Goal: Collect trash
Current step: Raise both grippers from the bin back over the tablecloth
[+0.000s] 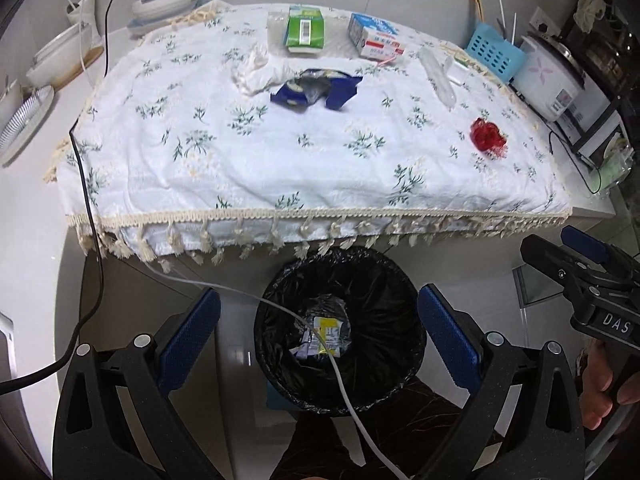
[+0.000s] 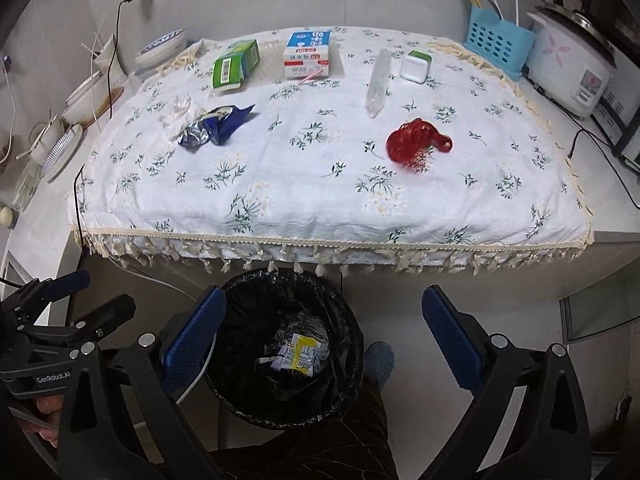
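Note:
Trash lies on a floral cloth: a green carton (image 1: pixel 304 30) (image 2: pixel 234 65), a white-blue carton (image 1: pixel 374 36) (image 2: pixel 307 55), a torn blue wrapper (image 1: pixel 316 89) (image 2: pixel 216 125), a crumpled tissue (image 1: pixel 256 70) (image 2: pixel 180 110), a clear plastic tube (image 1: pixel 438 76) (image 2: pixel 378 82) and a red mesh wad (image 1: pixel 488 136) (image 2: pixel 416 142). Below the table edge stands a black-lined bin (image 1: pixel 280 344) (image 2: pixel 348 320) holding a yellow packet (image 1: pixel 330 334) (image 2: pixel 304 354). My left gripper (image 1: pixel 318 336) is open above the bin. My right gripper (image 2: pixel 324 334) is open and holds nothing beside it.
Bowls and plates (image 1: pixel 52 56) (image 2: pixel 160 48) sit at the table's left. A blue basket (image 1: pixel 494 50) (image 2: pixel 498 38) and a rice cooker (image 1: pixel 550 76) (image 2: pixel 572 76) stand at the right. A white cable (image 1: pixel 340 376) crosses the bin. A small white box (image 2: pixel 416 66) lies by the basket.

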The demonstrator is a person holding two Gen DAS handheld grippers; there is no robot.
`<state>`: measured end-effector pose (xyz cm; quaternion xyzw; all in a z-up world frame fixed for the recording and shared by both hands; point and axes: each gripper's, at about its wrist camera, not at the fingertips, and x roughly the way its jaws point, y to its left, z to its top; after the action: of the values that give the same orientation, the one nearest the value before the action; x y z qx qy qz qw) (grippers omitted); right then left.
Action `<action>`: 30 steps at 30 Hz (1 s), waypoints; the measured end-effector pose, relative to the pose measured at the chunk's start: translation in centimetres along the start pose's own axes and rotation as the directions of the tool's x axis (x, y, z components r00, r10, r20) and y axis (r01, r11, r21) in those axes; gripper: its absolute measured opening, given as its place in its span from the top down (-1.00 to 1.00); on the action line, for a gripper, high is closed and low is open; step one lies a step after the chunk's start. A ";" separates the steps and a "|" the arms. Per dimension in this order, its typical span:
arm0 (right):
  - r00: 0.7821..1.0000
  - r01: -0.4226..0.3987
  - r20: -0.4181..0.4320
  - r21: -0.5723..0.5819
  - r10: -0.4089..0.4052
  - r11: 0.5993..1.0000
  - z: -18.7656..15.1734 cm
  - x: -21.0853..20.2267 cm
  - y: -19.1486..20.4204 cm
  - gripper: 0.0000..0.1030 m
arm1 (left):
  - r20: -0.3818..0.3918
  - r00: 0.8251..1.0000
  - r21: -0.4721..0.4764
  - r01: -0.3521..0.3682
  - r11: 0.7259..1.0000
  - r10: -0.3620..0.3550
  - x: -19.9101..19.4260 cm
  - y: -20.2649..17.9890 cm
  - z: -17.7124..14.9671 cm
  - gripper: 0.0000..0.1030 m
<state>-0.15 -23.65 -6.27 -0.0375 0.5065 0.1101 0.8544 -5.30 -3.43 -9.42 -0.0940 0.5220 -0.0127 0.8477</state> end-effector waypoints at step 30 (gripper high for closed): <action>0.998 0.042 0.044 0.073 -0.045 0.996 5.9 -0.8 -6.4 -0.83 | 0.058 0.998 0.023 -0.018 1.000 0.017 1.1 -2.6 9.4 -0.86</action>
<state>5.99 -29.00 -2.99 -0.0152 0.4896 0.0738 0.8687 3.72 -4.79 -5.88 -0.0800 0.4979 -0.0087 0.8635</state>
